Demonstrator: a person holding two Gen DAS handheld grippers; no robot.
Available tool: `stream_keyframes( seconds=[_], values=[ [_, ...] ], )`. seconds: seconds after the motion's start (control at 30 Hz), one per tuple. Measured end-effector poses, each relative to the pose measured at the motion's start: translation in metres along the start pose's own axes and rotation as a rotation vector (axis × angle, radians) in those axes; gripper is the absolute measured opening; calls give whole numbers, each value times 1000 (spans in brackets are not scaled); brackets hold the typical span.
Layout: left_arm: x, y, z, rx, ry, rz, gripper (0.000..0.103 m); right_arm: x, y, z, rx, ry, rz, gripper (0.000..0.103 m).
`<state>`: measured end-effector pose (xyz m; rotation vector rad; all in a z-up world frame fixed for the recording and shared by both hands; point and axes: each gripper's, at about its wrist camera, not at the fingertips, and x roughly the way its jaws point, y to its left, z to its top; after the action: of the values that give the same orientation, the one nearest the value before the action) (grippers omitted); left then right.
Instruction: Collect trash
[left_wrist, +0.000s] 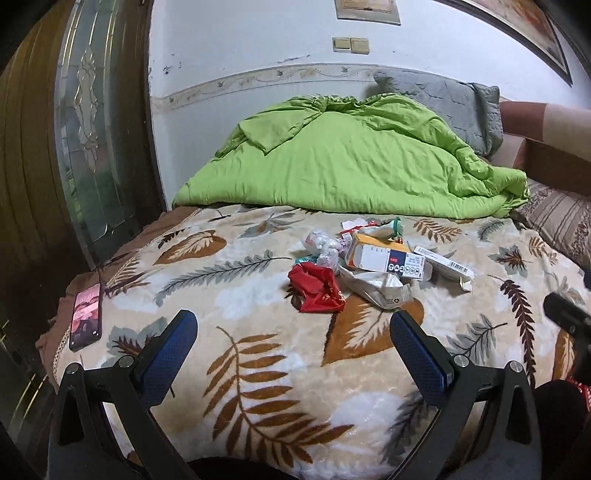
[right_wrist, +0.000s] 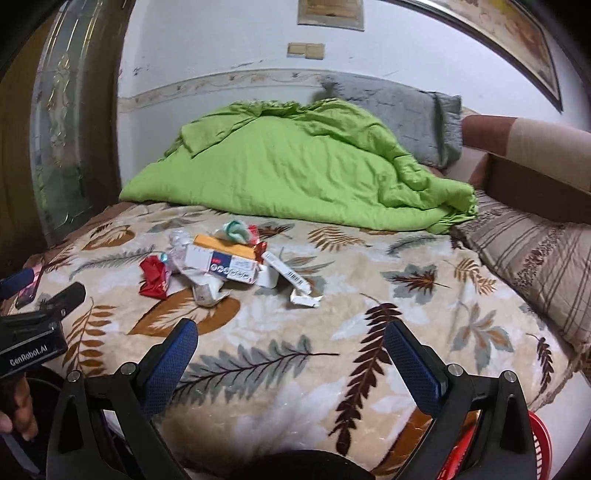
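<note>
- Across the near edge of the bed, the left tongs (left_wrist: 293, 332) hang wide open with nothing held, their blue textured pads set in black plastic arms above a plush blanket (left_wrist: 258, 376) printed with brown and grey leaves.
- At the same near edge, the right tongs (right_wrist: 290, 341) are likewise spread wide and hold nothing; a red slatted basket (right_wrist: 539, 435) shows past the bed's edge beside the right-hand arm.
- Left of the left tongs, a phone (left_wrist: 85, 317) with a pink lit screen lies flat at the blanket's border.
- Ahead of both tongs and apart from them, the trash sits in a loose heap mid-bed: a crumpled red wrapper (left_wrist: 317, 286) lies nearest, with a creased silver foil pouch (left_wrist: 376, 288) beside it.
- Behind those lie a flattened white and orange carton (left_wrist: 384, 258), a long white box with a barcode (left_wrist: 443, 263) and wadded clear plastic (left_wrist: 325, 245).
- From the right wrist view the heap lies ahead and to the left.
- Beyond the heap, a rumpled bright green quilt (left_wrist: 343, 158) is piled against a grey quilted pillow (left_wrist: 447, 99).
- Farther right, a striped cushion (right_wrist: 532, 258) rests on the bed.
</note>
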<state>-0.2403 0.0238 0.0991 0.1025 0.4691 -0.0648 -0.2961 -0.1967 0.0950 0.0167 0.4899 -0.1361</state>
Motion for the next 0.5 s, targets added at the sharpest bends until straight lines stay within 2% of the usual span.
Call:
stream_keyframes(
  seconds=[0.23,0.5],
  values=[
    [3,-8,-1,40,-1,-1,103,8,-5,0,13,38,-57,102],
    [6,-3,-2,23,22,0,103,15,-4,-1,16,73,-67,102]
  ],
)
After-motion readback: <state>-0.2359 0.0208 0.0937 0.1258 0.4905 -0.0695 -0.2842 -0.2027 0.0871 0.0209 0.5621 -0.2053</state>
